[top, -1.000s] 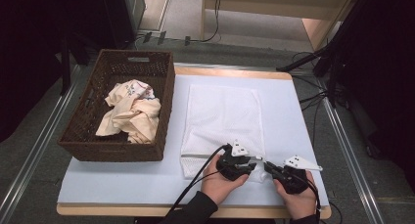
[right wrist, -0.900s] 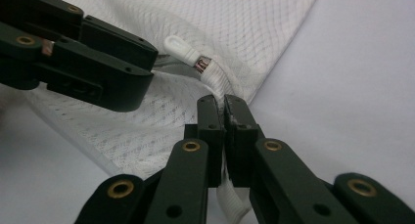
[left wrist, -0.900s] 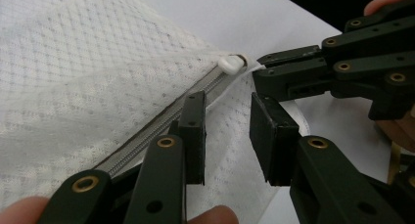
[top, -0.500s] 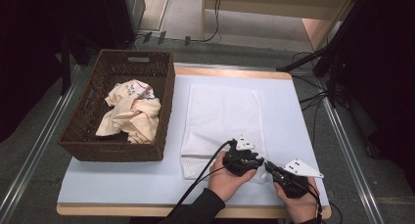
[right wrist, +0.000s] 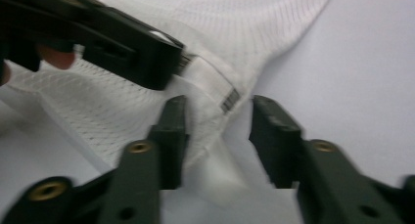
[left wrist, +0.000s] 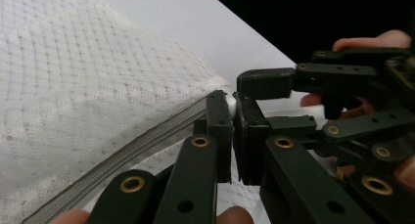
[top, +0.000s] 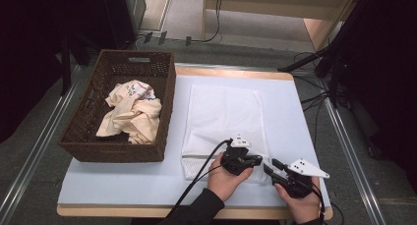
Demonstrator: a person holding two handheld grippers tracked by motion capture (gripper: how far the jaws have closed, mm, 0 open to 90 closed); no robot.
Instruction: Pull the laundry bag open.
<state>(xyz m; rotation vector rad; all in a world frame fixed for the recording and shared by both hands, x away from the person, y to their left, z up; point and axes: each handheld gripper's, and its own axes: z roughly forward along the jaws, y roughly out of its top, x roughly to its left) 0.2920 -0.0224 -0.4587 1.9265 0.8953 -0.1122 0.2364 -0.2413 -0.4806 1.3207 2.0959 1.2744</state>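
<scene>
**Both tools low and close together**

The left tool (top: 255,159) points right, its jaws pressed nearly together with a sliver of white between them. The right tool (top: 269,167) points left toward it, jaws spread apart. Both hands grip from below, forearms entering at the near edge.

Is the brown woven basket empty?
No, the brown woven basket holds a crumpled cream cloth, seen in the high view.

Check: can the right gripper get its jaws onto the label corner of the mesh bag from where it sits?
Probably yes. The right gripper is open with the bag's white label just ahead of the gap. The left gripper, pinching the zip end beside it, crowds that side, but nothing blocks the label itself.
</scene>
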